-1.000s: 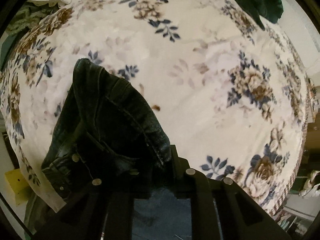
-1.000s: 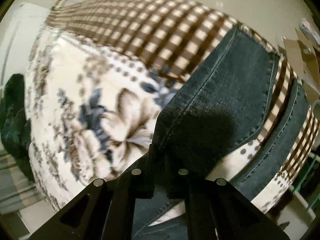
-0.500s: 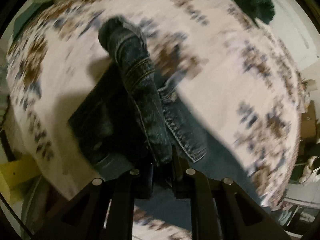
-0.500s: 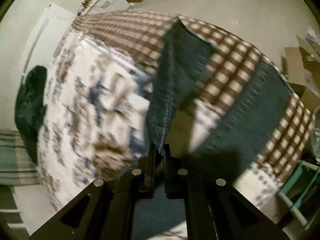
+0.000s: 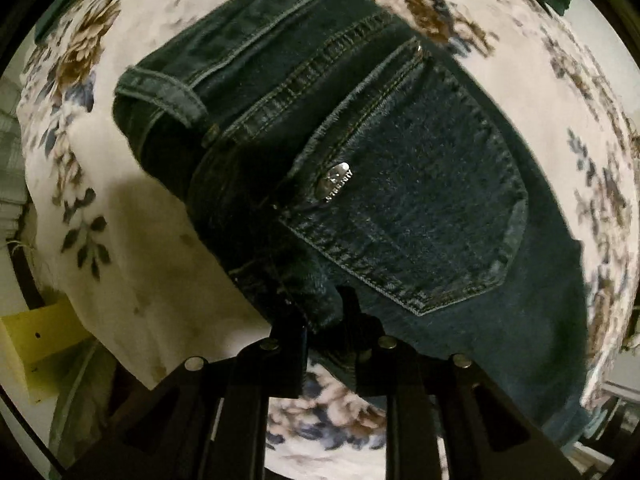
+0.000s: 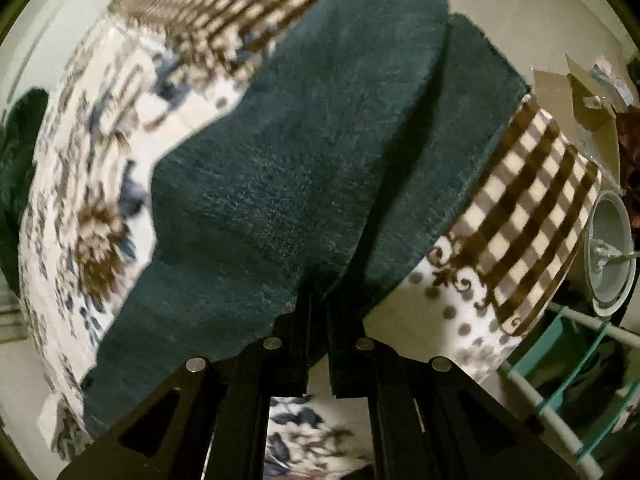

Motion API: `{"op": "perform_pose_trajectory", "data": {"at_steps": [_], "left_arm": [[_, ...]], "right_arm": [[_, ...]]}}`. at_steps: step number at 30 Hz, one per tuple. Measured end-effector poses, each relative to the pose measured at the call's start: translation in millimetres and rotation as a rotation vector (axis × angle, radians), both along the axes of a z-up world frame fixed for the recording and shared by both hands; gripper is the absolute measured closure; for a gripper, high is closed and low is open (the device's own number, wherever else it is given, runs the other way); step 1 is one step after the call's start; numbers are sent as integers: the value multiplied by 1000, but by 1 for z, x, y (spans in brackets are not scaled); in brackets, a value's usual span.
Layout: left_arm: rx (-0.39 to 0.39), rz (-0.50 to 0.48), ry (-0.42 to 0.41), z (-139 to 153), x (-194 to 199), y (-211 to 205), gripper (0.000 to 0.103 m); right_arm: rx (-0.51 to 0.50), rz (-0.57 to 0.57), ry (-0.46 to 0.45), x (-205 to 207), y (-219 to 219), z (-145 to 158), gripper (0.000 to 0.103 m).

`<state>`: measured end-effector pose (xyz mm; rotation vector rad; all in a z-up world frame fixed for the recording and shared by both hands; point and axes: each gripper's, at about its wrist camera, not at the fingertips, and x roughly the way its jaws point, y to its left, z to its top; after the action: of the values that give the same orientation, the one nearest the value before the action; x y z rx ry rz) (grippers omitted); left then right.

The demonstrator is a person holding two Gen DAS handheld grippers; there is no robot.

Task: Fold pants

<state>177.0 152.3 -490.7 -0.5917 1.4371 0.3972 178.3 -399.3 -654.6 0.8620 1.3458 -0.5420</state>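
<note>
Dark blue jeans (image 5: 400, 168) lie on a floral bedspread (image 5: 132, 240). The left wrist view shows the waistband and a back pocket with a metal rivet, seat side up. My left gripper (image 5: 324, 312) is shut on a bunched edge of the jeans near the waistband. In the right wrist view the jeans' legs (image 6: 304, 160) lie one over the other, spread toward the checked border. My right gripper (image 6: 318, 300) is shut on the near edge of the leg fabric.
The bedspread's brown checked border (image 6: 532, 216) hangs over the bed edge. A dark green garment (image 6: 16, 152) lies at the far side. A cardboard box (image 6: 592, 112), a white basin (image 6: 608, 252) and a teal rack (image 6: 568, 380) stand on the floor beside the bed.
Both grippers have swung the jeans over. The waist part now lies spread with the back pocket up, and one leg now lies on top of the other.
</note>
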Motion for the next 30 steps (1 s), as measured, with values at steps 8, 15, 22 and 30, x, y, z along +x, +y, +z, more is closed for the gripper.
{"op": "perform_pose_trajectory", "data": {"at_steps": [8, 15, 22, 30], "left_arm": [[67, -68, 1, 36, -9, -15, 27], [84, -117, 34, 17, 1, -39, 27], [117, -150, 49, 2, 23, -60, 27], [114, -161, 66, -12, 44, -76, 27]], "right_arm": [[144, -108, -82, -49, -42, 11, 49], [122, -360, -253, -72, -134, 13, 48], [111, -456, -304, -27, -182, -10, 82], [-50, -408, -307, -62, -172, 38, 99]]}}
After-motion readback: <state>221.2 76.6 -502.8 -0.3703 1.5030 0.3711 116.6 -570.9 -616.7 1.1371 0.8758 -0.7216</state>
